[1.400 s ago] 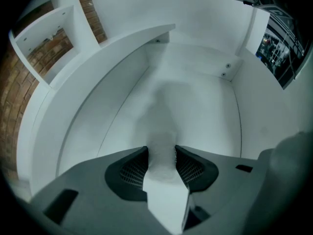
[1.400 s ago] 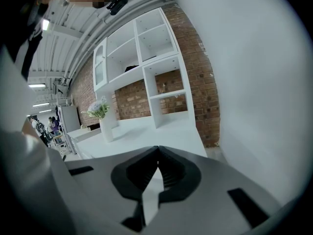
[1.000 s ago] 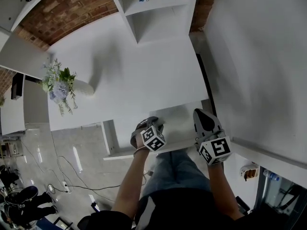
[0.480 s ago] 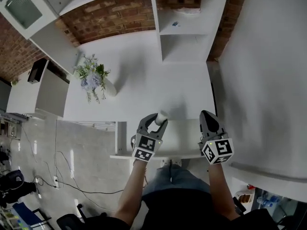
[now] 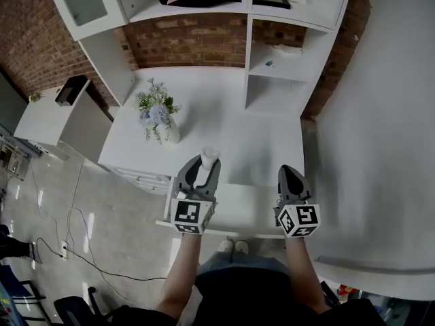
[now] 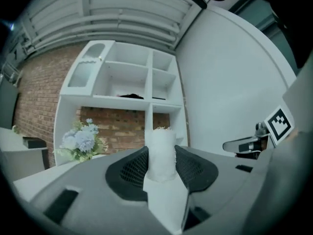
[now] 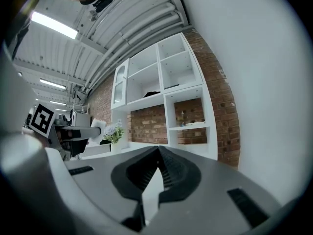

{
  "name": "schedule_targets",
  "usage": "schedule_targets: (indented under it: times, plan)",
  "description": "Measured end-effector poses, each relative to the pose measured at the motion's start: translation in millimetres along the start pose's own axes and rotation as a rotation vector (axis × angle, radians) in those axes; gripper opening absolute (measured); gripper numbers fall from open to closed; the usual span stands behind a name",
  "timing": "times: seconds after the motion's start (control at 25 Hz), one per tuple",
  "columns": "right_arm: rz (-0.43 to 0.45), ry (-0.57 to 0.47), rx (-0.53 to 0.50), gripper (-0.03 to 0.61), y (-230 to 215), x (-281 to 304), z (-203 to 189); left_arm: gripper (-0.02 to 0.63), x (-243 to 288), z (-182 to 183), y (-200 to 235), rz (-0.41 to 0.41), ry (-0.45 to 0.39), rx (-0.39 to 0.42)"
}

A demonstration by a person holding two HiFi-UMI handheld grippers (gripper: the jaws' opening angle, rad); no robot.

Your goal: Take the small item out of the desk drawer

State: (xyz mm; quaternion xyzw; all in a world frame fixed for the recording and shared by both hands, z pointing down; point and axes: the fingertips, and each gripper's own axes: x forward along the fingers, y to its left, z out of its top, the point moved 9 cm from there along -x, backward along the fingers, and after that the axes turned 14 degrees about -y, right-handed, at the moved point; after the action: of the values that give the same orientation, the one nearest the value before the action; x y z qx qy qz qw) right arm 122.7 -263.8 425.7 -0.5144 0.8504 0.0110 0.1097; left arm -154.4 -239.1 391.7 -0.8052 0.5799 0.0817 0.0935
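My left gripper [image 5: 206,163] is shut on a small white roll [image 5: 209,156] that sticks up between its black pads; the left gripper view shows the same white roll [image 6: 160,153] clamped upright with a frayed top edge. It is held above the white desk [image 5: 224,128], at the front edge. My right gripper [image 5: 288,176] is shut and holds nothing; its jaws meet tip to tip in the right gripper view [image 7: 157,151]. The open drawer [image 5: 245,206] lies just below both grippers, its inside mostly hidden by them.
A vase of flowers [image 5: 158,117] stands on the desk's left part. White shelving [image 5: 279,66] rises behind the desk against a brick wall. A white wall [image 5: 380,148] runs along the right. Cables lie on the floor [image 5: 61,223] at the left.
The head view has tilted up, so more of the shelving shows. My left gripper has risen out of the drawer area with the white roll and now sits over the desk's front edge.
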Motion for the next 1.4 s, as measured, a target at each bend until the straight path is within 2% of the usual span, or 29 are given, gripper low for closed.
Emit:
schedule_targets:
  times: [0.08, 0.2, 0.72, 1.4]
  plan:
    - [0.000, 0.002, 0.003, -0.003, 4, -2, -2, 0.163, -9, 0, 2, 0.046, -0.033, -0.013]
    - [0.003, 0.008, 0.004, -0.003, 8, -6, -5, 0.163, -18, -8, 3, 0.075, -0.034, -0.032]
    - [0.028, 0.009, -0.030, -0.003, 18, -14, 2, 0.163, -29, -19, -2, 0.059, 0.008, -0.072]
    - [0.032, 0.024, -0.007, -0.003, 18, -19, -3, 0.163, -31, -24, -5, 0.046, 0.022, -0.066]
